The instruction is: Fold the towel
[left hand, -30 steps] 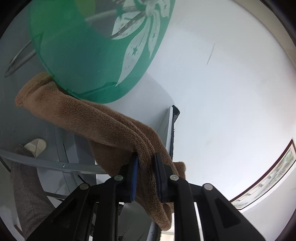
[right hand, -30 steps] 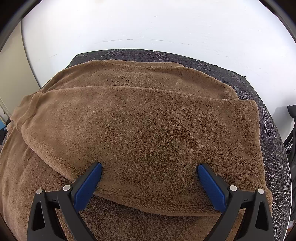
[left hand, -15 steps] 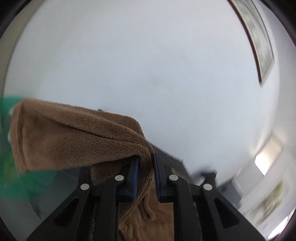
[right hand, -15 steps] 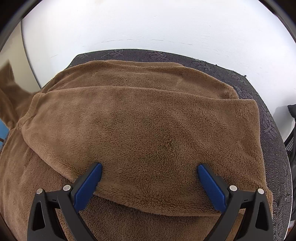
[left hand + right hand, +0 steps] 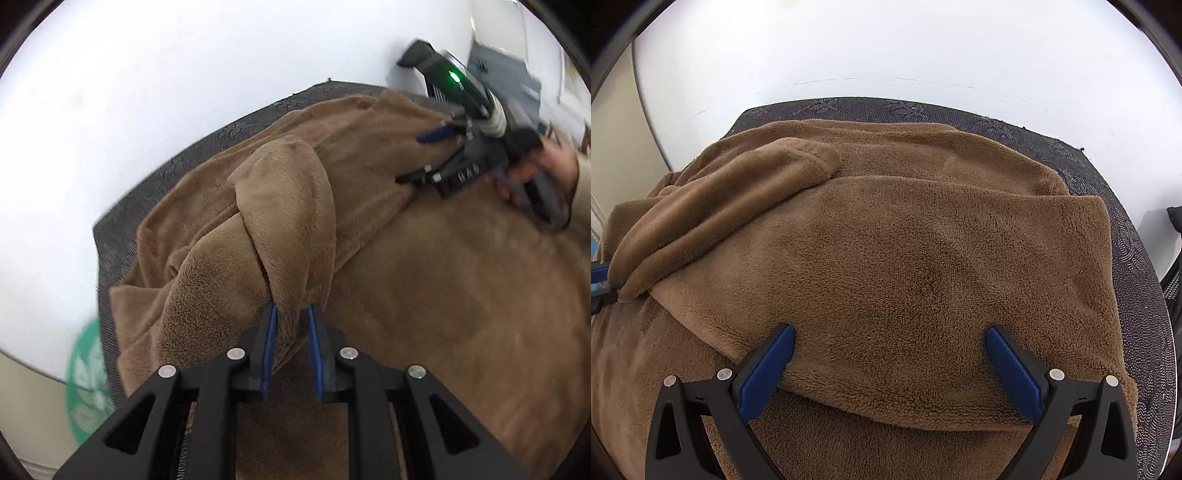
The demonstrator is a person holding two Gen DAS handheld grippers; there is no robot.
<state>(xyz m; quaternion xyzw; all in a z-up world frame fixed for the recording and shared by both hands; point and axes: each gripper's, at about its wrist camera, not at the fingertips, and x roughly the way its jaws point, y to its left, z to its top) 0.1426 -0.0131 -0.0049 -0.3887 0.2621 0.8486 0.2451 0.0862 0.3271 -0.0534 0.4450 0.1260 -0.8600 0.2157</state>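
A brown plush towel [image 5: 923, 266] lies spread on a dark patterned mat [image 5: 1115, 206], with one layer folded over the front part. My left gripper [image 5: 290, 317] is shut on a bunched corner of the towel [image 5: 284, 206] and holds it over the spread cloth. That corner shows as a rolled flap [image 5: 731, 199] lying across the towel's left side in the right wrist view. My right gripper [image 5: 890, 354] is open, its blue pads resting wide apart on the folded layer's front edge. In the left wrist view the right gripper [image 5: 424, 158] sits at the far right, in a person's hand [image 5: 554, 166].
The mat lies on a white surface [image 5: 886, 48] that runs behind and to both sides. A green round disc [image 5: 85, 384] shows past the mat's left edge in the left wrist view. A dark object [image 5: 1174, 218] sits at the right edge.
My left gripper has swung down and over from high in the air, carrying the towel corner across onto the spread towel. The right gripper has stayed in place, open.
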